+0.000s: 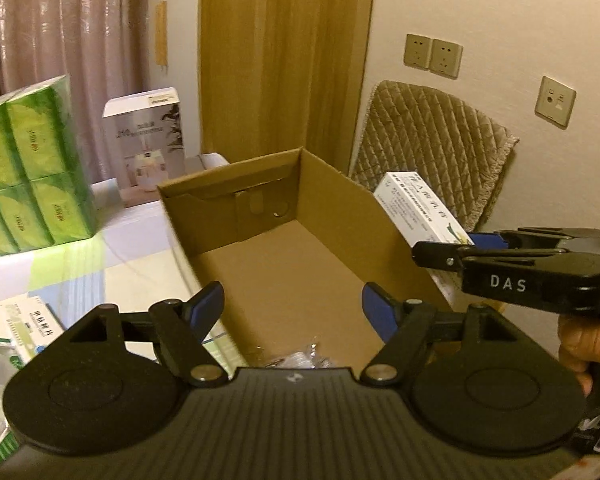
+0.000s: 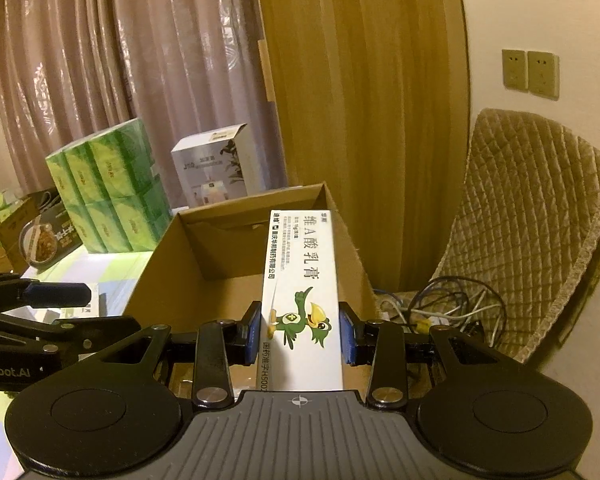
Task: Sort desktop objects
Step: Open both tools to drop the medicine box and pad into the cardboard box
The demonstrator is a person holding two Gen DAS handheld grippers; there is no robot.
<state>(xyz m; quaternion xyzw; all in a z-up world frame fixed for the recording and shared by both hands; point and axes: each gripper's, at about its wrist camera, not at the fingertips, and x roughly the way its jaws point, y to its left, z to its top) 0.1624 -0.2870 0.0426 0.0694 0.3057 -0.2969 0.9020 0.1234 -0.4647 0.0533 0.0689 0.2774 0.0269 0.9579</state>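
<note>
An open cardboard box (image 1: 340,208) (image 2: 220,248) stands on the table in front of both grippers. My left gripper (image 1: 292,300) hangs open over the box's near end with nothing between its blue pads; a crinkled clear plastic item (image 1: 304,358) lies on the box floor just below it. My right gripper (image 2: 302,332) is shut on a long white medicine carton (image 2: 300,280) printed with a green bird, held lengthwise above the box's right wall. In the left wrist view that carton (image 1: 416,208) sticks out from the right gripper (image 1: 452,252) over the box's right edge.
Stacked green tissue packs (image 1: 32,168) (image 2: 112,196) and a white appliance carton (image 1: 148,136) (image 2: 216,168) stand behind the box on the left. Small medicine boxes (image 1: 24,332) lie at the near left. A quilted chair (image 2: 532,220) and tangled cables (image 2: 440,308) are at the right.
</note>
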